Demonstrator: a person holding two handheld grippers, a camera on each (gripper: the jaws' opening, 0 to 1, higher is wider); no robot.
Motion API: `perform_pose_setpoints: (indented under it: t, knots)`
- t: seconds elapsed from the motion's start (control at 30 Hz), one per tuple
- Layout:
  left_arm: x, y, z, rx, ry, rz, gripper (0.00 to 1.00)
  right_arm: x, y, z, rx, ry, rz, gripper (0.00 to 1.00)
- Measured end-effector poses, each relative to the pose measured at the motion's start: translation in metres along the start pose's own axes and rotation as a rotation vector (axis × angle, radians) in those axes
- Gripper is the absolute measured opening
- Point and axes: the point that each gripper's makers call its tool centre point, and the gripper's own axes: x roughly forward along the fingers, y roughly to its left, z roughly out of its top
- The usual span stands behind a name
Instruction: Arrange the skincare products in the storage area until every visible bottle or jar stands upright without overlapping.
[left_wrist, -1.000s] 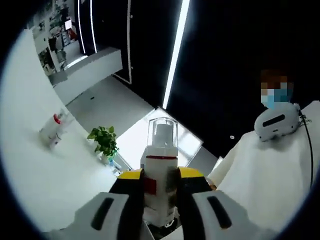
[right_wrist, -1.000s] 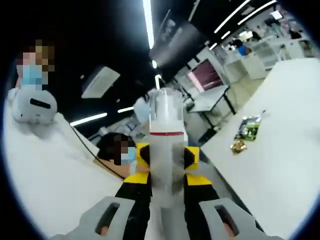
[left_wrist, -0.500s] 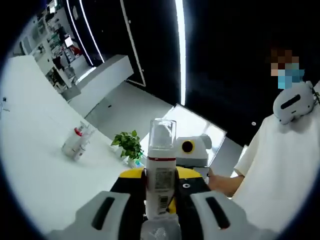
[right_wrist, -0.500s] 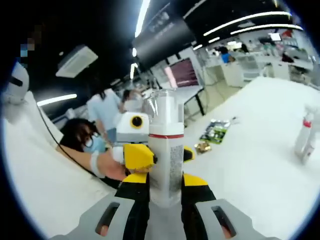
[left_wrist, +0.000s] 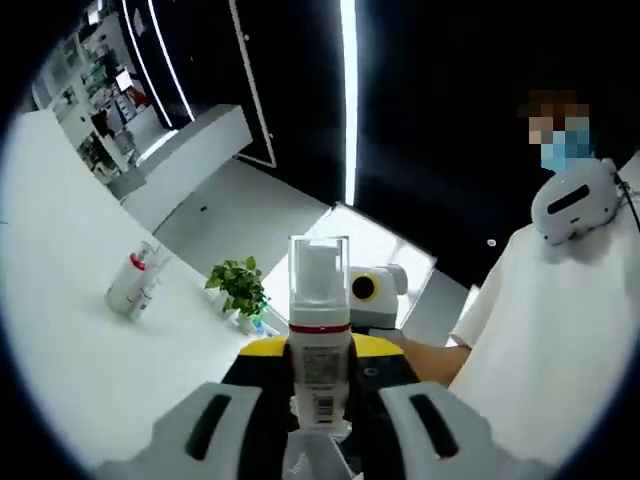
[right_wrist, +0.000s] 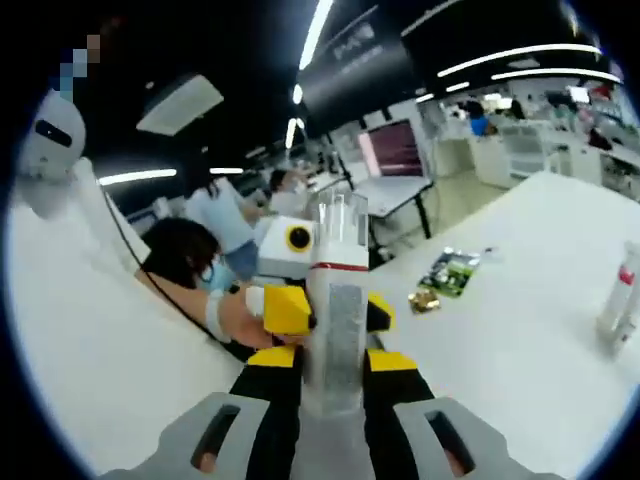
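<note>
White pump bottle (left_wrist: 319, 345) upright between left tool (left_wrist: 318, 400) jaws, right tool (right_wrist: 333, 385) also clamping it

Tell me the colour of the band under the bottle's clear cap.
Red, clearest in the left gripper view on the bottle.

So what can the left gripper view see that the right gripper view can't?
The left gripper view has a little green potted plant on the white table, with a clear bottle with a red collar standing further along.

The right gripper view has a green packet on the table, a small golden wrapped thing beside it, and people at desks behind.

Both views have a white pump bottle with a red band and clear cap held between yellow-padded jaws, the left gripper and the right gripper clamped on the same bottle, with the white table around.
</note>
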Motion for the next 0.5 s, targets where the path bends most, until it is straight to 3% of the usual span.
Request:
perform_pose_setpoints:
  t: [0.13, 0.23, 0.4, 0.5]
  knots:
    - [0.001, -0.020, -0.001, -0.042, -0.003, -0.113, 0.17, -0.002, 0.015, -0.005, 0.039, 0.015, 0.104, 0.23]
    - [0.000, -0.033, 0.002, -0.073, -0.020, -0.183, 0.17, -0.003, 0.032, 0.001, 0.115, -0.037, 0.227, 0.24]
    - [-0.002, -0.040, 0.005, -0.090, -0.030, -0.228, 0.17, -0.005, 0.040, 0.008, 0.234, -0.121, 0.324, 0.25]
    - [-0.001, -0.039, 0.004, -0.093, -0.025, -0.222, 0.17, -0.004, 0.036, 0.005, 0.237, -0.123, 0.318, 0.24]
